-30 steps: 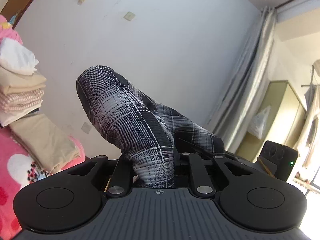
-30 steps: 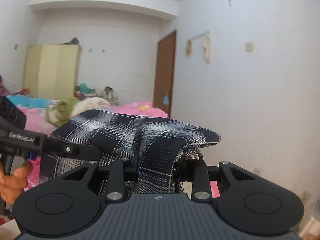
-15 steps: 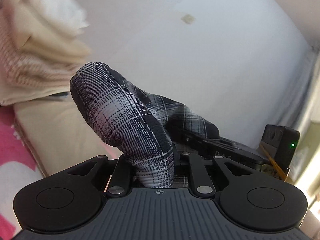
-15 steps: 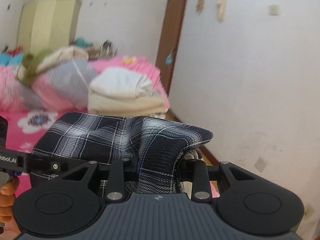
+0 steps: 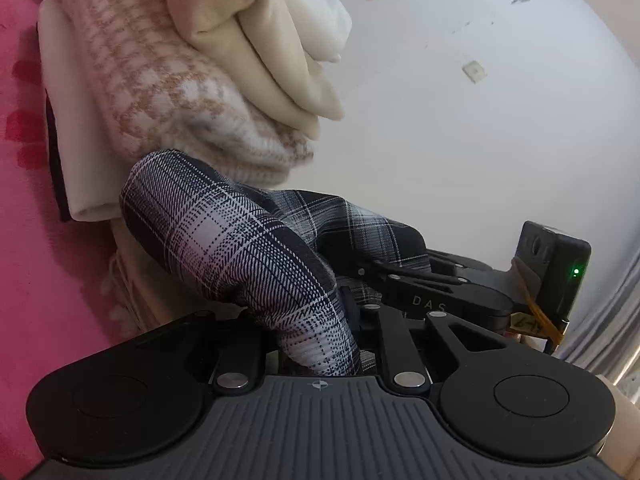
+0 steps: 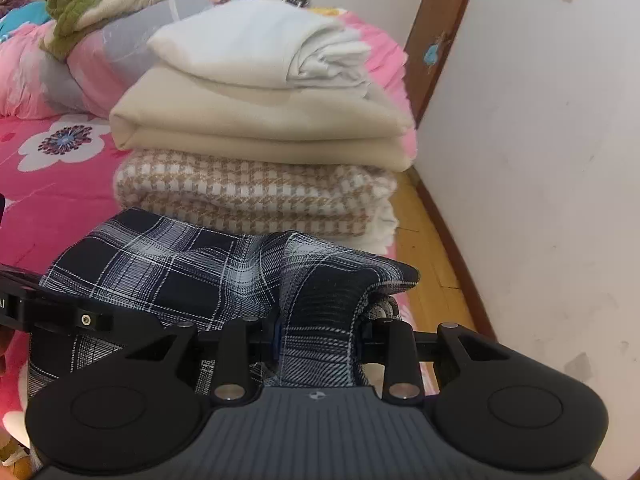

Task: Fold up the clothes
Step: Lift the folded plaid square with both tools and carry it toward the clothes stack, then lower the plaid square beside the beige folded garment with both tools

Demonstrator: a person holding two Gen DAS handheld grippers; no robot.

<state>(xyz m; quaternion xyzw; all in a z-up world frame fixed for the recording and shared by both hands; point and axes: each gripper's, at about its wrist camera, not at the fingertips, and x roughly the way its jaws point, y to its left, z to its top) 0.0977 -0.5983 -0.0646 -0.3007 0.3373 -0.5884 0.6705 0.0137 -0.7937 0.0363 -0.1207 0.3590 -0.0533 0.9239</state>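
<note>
Both hand-held grippers, left (image 5: 316,344) and right (image 6: 320,344), clamp the folded plaid garment (image 6: 192,276) near the folded stack (image 6: 260,136) on the bed (image 6: 60,192); only placing remains.

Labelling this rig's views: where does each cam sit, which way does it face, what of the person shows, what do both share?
Left wrist: on the left gripper, looking along its fingers at the white wall and the side of the folded stack; no hand visible, right gripper at right.
Right wrist: on the right gripper, angled down at the pink bed; a bit of hand at the left edge.
Shared: the dark plaid garment, clamped by both, and the stack.
</note>
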